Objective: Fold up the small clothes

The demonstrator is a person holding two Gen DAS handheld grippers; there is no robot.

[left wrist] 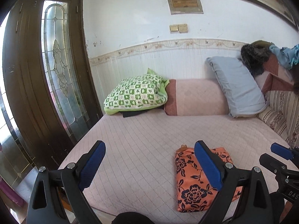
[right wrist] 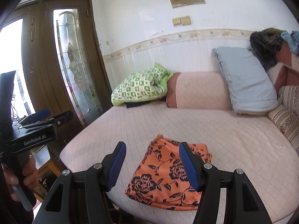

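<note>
An orange cloth with dark floral print [left wrist: 194, 183] lies folded into a compact rectangle near the front edge of the pink quilted bed [left wrist: 145, 141]. It also shows in the right wrist view [right wrist: 164, 175]. My left gripper [left wrist: 149, 168] is open and empty, held above the bed to the left of the cloth. My right gripper [right wrist: 152, 166] is open and empty, hovering just above the cloth's near end. The left gripper also shows at the left edge of the right wrist view [right wrist: 37, 123], held in a hand.
A green checked pillow [left wrist: 136, 95], a pink bolster [left wrist: 196, 97] and a grey-blue pillow [left wrist: 237, 85] lie along the wall at the back. A striped cushion [left wrist: 280, 115] and piled clothes [left wrist: 261, 57] sit at right. A wooden glass door [left wrist: 48, 74] stands left.
</note>
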